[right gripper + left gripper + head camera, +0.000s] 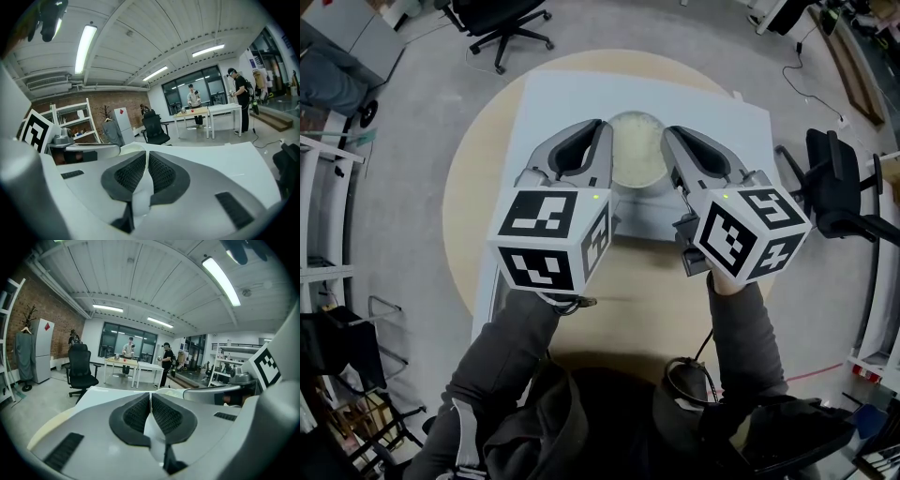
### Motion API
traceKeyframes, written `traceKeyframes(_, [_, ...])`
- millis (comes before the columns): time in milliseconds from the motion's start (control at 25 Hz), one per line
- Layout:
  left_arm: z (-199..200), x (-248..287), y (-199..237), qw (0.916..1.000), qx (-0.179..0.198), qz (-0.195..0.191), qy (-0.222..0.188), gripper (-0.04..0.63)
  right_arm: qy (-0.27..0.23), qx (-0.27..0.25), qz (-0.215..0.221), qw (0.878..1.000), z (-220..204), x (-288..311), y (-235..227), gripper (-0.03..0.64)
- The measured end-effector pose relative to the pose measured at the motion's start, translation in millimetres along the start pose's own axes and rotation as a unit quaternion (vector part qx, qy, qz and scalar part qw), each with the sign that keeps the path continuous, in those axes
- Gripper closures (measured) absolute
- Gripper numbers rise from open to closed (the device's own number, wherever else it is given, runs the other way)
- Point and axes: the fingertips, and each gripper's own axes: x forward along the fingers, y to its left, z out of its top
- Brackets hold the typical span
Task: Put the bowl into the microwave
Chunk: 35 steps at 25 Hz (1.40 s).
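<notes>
Both claws are clamped on the bowl. The left gripper (pixel 602 131) has the left rim of the pale cream round bowl (pixel 636 155), and the right gripper (pixel 670 133) has the right rim.

In the left gripper view I see the thin white bowl wall pinched between the black ribbed pads (pixel 136 416). The right gripper view shows the same, with the wall pressed between that gripper's pads (pixel 161 174).

The bowl is top centre of the head view, over a white rectangular board (pixel 553 103) that lies on a round pale wooden tabletop (pixel 478 206). I can't tell whether the bowl rests on the board or is just off it.

Markings:
- Black-and-white square marker patterns on the left cube (pixel 553 239) and the right cube (pixel 752 232). Each cube has a small green light lit at its top edge.
- A red sticker on the tall white fridge (pixel 41 350) at the left of the left gripper view. Its print is too small to read.

A black office chair (pixel 502 23) stands in the upper left of the head view. Mid-frame in the left gripper view, two people stand at pale tables (pixel 136 366), well apart from the bowl.
</notes>
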Motion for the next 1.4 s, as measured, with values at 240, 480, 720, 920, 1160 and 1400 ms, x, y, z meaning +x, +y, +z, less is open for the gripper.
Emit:
traceKeyframes(240, [-1, -2, -11, 1.0, 0.001, -0.004, -0.007, 0.574, -0.008, -0.001, -0.009, 1.0, -1, -10, -5, 0.592])
traceKeyframes(480, [5, -15, -20, 0.9998, 0.002, -0.006, -0.017, 0.574, -0.021, -0.006, -0.014, 1.0, 5, -24, 2, 0.594])
traceKeyframes(720, [1, -34, -32, 0.9997, 0.002, 0.003, -0.026, 0.574, -0.028, -0.009, -0.01, 1.0, 1, -42, 11, 0.595])
traceKeyframes(920, [-7, -51, -36, 0.9994, -0.002, 0.011, -0.031, 0.574, -0.031, -0.012, -0.004, 0.999, -6, -54, 23, 0.595])
traceKeyframes(1160, [-14, -72, -39, 0.999, -0.007, 0.019, -0.039, 0.574, -0.035, -0.013, 0.001, 0.999, -15, -66, 37, 0.595])
traceKeyframes(1400, [-19, -92, -48, 0.9986, -0.01, 0.021, -0.047, 0.574, -0.043, -0.014, 0.003, 0.999, -20, -84, 50, 0.595])
